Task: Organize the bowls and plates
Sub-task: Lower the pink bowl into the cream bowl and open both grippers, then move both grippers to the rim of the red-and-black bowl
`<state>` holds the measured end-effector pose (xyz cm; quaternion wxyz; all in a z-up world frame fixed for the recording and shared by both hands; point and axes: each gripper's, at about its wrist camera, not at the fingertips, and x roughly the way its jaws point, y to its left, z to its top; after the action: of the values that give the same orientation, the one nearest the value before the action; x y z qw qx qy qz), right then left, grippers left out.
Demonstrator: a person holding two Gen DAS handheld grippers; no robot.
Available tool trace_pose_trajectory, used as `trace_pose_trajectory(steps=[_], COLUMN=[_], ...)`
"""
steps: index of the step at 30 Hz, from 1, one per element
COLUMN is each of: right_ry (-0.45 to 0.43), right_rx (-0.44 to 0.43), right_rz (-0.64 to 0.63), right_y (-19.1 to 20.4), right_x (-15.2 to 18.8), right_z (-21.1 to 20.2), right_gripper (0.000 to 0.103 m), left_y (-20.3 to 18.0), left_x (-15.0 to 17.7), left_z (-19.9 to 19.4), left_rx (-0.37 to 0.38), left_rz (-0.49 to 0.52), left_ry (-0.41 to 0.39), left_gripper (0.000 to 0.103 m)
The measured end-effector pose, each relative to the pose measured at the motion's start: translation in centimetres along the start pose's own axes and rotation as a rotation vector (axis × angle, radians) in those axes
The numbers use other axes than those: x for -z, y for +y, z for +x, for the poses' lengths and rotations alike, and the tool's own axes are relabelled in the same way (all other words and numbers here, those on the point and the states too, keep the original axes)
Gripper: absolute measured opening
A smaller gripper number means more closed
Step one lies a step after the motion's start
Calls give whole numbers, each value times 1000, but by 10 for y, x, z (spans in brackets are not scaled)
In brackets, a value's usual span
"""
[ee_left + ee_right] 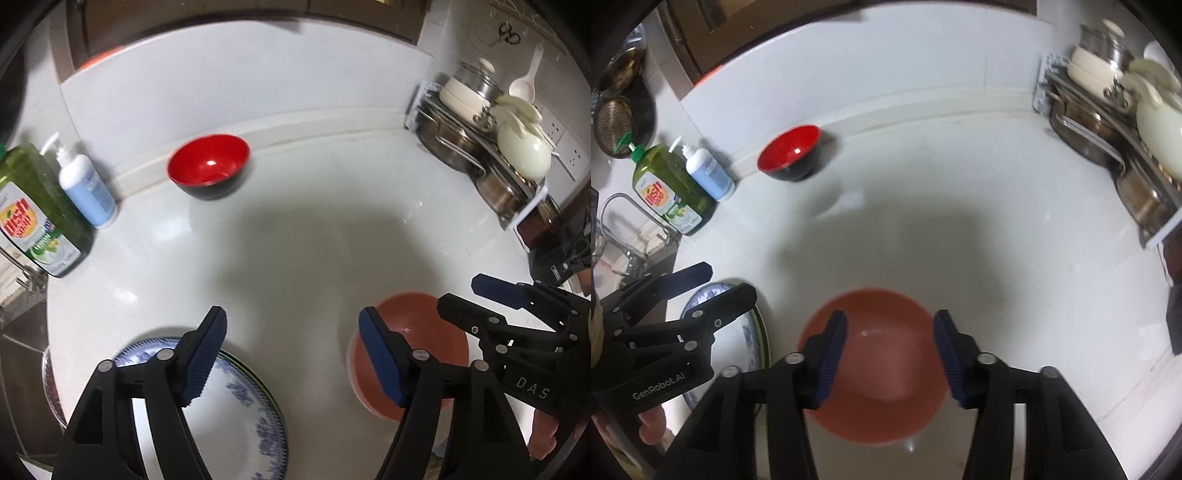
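Note:
Near the back ledge of the white counter [295,229] stands a red bowl with a black outside [208,164] [790,155]. A blue-patterned white plate [229,406] [746,332] lies on a green-rimmed plate at the front left. My left gripper [291,321] [727,280] hovers open just right of that stack, holding nothing. A terracotta bowl [413,321] [886,369] sits on the counter at the front right. Above it my right gripper [890,321] [460,295] stands open, pads clear of the rim.
A green dish-soap bottle [33,206] [672,192] and a blue pump bottle [85,184] stand at the left by the faucet [624,206]. A rack of pots and lids [498,140] [1115,122] fills the back right corner.

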<state>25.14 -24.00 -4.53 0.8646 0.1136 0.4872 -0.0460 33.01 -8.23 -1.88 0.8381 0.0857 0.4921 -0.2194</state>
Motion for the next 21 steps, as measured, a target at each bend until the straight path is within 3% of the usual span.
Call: trace_pose_trajectory(steps=[21], right_ry=[-89], right_rx=[-50], right_rz=[-129], right_y=[64], right_x=[-94], right_z=[23], right_gripper=[55], left_y=[85], left_x=[-61], left_z=[-6], left_rx=[-142], left_rz=[-73], left_ry=[-95], left_gripper=[77])
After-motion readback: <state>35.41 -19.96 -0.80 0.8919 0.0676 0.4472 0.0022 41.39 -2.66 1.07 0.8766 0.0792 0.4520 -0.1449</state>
